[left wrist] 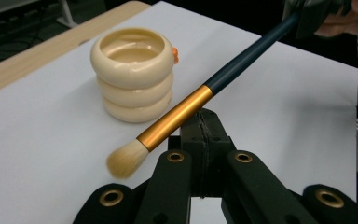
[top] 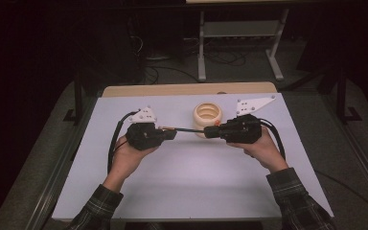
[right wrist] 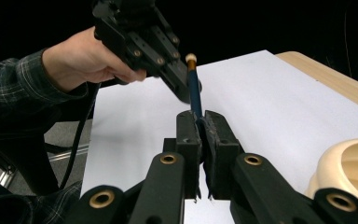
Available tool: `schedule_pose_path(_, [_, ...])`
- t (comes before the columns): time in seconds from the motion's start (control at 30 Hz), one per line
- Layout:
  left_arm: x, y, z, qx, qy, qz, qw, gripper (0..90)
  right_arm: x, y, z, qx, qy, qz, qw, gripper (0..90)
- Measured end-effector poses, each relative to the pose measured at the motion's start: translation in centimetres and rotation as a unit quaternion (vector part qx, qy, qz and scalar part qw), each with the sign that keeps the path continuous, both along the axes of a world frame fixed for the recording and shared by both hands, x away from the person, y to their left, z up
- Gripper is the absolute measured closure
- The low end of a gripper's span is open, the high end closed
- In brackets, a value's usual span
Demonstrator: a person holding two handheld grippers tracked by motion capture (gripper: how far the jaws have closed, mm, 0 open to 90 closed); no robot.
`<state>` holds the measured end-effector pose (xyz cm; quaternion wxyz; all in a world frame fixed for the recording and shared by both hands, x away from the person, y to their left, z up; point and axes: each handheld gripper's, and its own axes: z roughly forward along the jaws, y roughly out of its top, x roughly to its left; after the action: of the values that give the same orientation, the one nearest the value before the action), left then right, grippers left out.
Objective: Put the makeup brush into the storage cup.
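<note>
White-topped table (top: 182, 177) with wooden far edge, cream ringed pot (top: 208, 116) standing near its far side

The brush (top: 184, 130) spans level above the middle of the tabletop (top: 187, 187), between the left hand-held gripper (top: 171, 134) at its left end and the right hand-held gripper (top: 207, 132) at its right. The ringed pot (top: 208, 116) stands on the tabletop just behind it, toward the far edge.

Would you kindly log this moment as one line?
left gripper: shut on brush ferrule | right gripper: shut on handle | cream ringed cup: upright, empty
</note>
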<state>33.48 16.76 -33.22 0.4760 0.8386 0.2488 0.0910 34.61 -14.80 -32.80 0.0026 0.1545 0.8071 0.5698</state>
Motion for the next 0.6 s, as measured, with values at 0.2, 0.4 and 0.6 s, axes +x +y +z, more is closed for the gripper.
schedule_pose_path(0.2, [-0.2,0.3,0.5,-0.015,-0.015,0.005,0.9998,89.9,0.0,0.3,-0.3,-0.003,0.007,0.002,1.0000,84.9])
schedule_pose_path(0.4, [-0.4,0.4,1.0,-0.028,-0.028,0.010,0.9992,89.9,0.0,0.5,-0.5,-0.004,0.012,0.006,0.9999,85.0])
schedule_pose_path(0.6, [-0.5,0.6,1.3,-0.041,-0.034,0.010,0.9985,89.8,0.0,0.8,-0.8,-0.008,0.018,0.010,0.9998,85.0])
